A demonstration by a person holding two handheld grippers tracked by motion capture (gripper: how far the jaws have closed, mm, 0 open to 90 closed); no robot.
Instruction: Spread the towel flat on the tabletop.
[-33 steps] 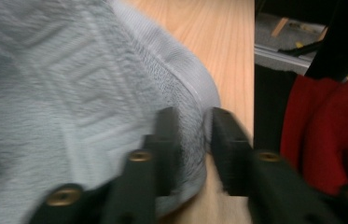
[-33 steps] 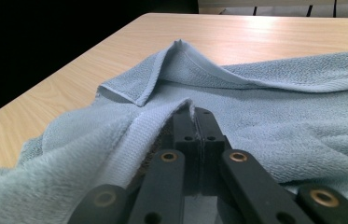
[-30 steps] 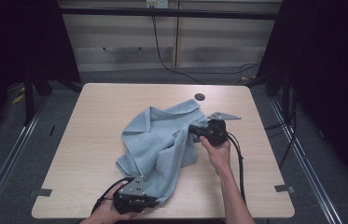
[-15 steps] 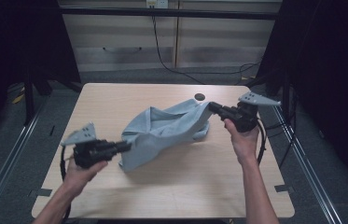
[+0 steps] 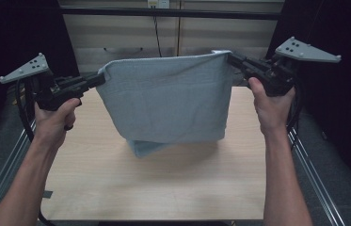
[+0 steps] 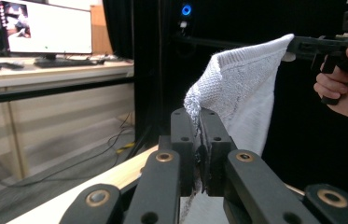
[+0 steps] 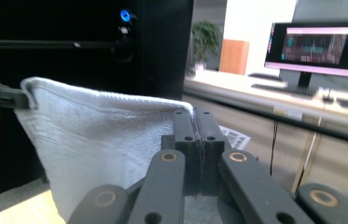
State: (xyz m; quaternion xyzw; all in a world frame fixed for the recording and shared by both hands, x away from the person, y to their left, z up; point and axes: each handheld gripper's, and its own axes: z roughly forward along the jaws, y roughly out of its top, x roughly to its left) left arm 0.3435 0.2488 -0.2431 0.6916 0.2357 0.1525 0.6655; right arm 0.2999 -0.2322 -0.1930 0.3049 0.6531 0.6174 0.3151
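A light blue towel (image 5: 166, 101) hangs spread in the air above the wooden table (image 5: 163, 188), its top edge stretched between my two grippers. My left gripper (image 5: 100, 79) is shut on the towel's top left corner (image 6: 198, 109). At the top right corner (image 7: 183, 109) my right gripper (image 5: 229, 57) is shut on the cloth. The towel's lower end (image 5: 145, 147) still rests folded on the table. In the left gripper view the right hand (image 6: 346, 79) holds the far corner. The towel (image 7: 97, 144) sags slightly between the two grips.
A cabinet with a cable (image 5: 156, 28) stands behind the table. Metal rails (image 5: 314, 165) run along both table sides. Desks with monitors (image 7: 314, 46) stand in the room beyond. Dark curtains flank the workspace.
Both grippers rose and moved apart, lifting the towel off the table. The crumpled towel is now stretched out and hanging between them.
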